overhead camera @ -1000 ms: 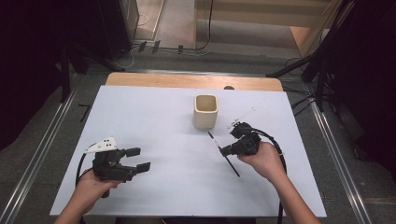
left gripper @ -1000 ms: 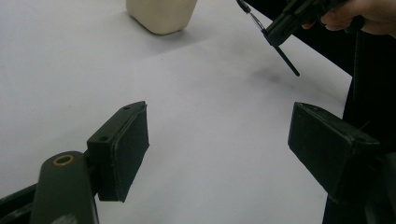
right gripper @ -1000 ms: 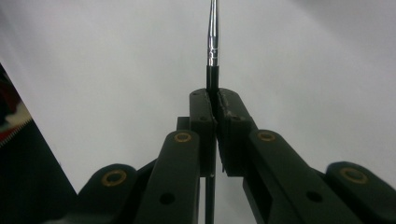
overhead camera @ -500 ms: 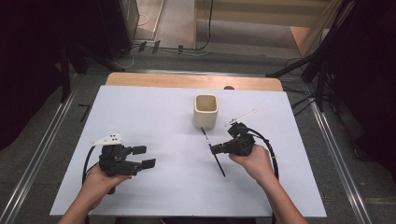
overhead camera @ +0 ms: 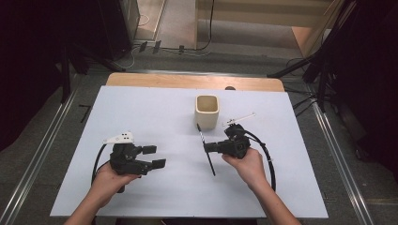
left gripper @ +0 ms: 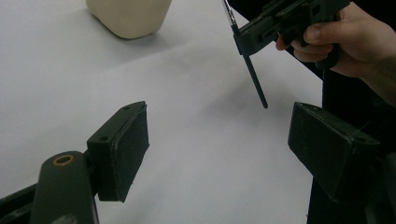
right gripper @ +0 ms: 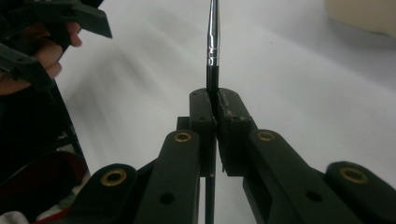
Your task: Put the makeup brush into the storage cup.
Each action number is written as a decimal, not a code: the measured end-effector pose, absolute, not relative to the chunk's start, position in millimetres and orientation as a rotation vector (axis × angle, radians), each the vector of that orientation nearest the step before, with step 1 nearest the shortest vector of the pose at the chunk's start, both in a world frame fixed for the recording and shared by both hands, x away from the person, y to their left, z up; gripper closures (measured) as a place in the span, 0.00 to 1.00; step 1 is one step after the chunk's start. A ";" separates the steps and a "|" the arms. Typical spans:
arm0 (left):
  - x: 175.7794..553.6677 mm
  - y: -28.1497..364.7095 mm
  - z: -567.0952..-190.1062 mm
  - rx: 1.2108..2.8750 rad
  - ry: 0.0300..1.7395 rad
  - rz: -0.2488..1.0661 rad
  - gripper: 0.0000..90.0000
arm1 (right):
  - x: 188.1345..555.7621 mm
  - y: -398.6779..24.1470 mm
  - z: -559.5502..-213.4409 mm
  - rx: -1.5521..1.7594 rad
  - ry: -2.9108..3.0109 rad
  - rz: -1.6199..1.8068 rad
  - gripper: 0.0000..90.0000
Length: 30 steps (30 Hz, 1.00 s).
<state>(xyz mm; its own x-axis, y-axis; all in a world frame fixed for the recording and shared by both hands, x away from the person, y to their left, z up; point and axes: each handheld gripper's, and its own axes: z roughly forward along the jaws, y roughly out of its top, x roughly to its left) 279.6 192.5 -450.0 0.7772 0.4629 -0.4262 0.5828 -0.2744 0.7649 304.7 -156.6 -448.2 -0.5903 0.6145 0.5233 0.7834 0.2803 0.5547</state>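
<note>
My right gripper (overhead camera: pixel 207 148) is shut on a thin black paintbrush (overhead camera: pixel 210 162) with a silver ferrule. It holds the brush above the white table (overhead camera: pixel 141 112), just in front of a cream cup (overhead camera: pixel 207 111). In the right gripper view the brush (right gripper: pixel 213 37) runs up from between the closed jaws (right gripper: pixel 214 95). My left gripper (overhead camera: pixel 155 156) hovers open at the near left with nothing in it. In the left gripper view its jaws (left gripper: pixel 218 112) stand wide apart, and beyond them are the brush (left gripper: pixel 254 77) and the cup (left gripper: pixel 128 16).
The cup stands upright at the table's middle back and looks empty from above. A wooden strip (overhead camera: pixel 187 82) borders the far edge. Black cables loop behind both grippers. Metal rails run along the floor on each side of the table.
My right gripper has carried the brush a little to the left, toward the table's middle. My left gripper has shifted slightly to the right and stays open.
</note>
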 end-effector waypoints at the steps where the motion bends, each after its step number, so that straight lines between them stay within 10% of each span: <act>1: 279.9 190.1 -450.3 1.924 0.792 -0.149 0.23 | 304.5 -154.9 -448.1 -1.304 -2.333 -1.212 0.97; 30: 289.0 146.7 -458.3 1.926 0.805 -0.213 0.23 | 300.7 -121.3 -443.9 -1.385 -2.280 -1.443 0.97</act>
<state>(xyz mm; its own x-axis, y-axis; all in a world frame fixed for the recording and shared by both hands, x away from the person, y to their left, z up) 289.0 146.7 -458.3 0.7631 0.4420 -0.4715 0.6173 -0.2821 0.7345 300.7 -121.3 -443.9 -0.5780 0.6331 0.5148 0.7362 0.1326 0.6636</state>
